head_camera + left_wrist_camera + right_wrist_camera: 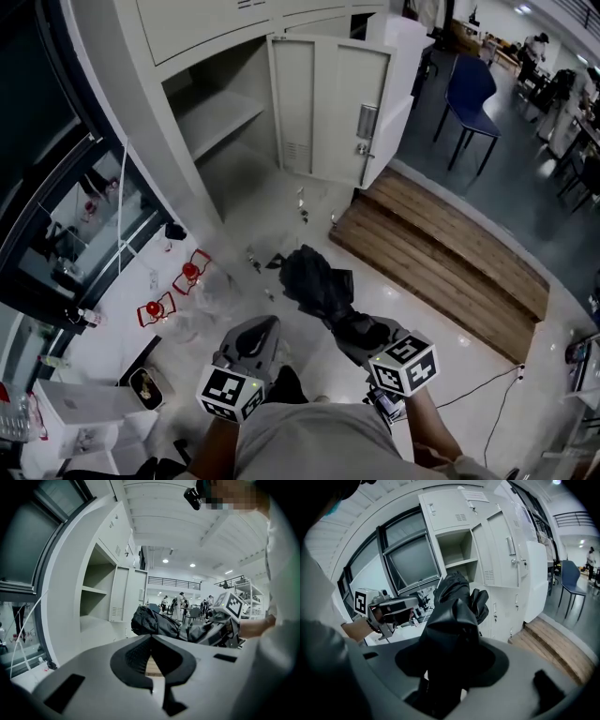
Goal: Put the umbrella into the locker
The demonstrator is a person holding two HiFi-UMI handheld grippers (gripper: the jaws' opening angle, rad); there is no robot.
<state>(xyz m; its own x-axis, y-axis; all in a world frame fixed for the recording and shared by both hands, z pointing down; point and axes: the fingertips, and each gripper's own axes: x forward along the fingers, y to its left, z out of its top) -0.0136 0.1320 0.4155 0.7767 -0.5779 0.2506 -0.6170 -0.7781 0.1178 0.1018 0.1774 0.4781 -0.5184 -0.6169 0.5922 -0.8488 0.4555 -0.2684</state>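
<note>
Right gripper [361,330] clamps folded umbrella [314,279], pointed toward open locker [220,117] for loading; left gripper [253,342] jaws together, empty, spare.

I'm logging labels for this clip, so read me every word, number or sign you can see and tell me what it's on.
No text can be read in any view.
The sheet on the upper locker door: too blurred to read.
The left cube and the right cube: black and white square patterns only, no letters or numbers.
The umbrella: no print shows.
</note>
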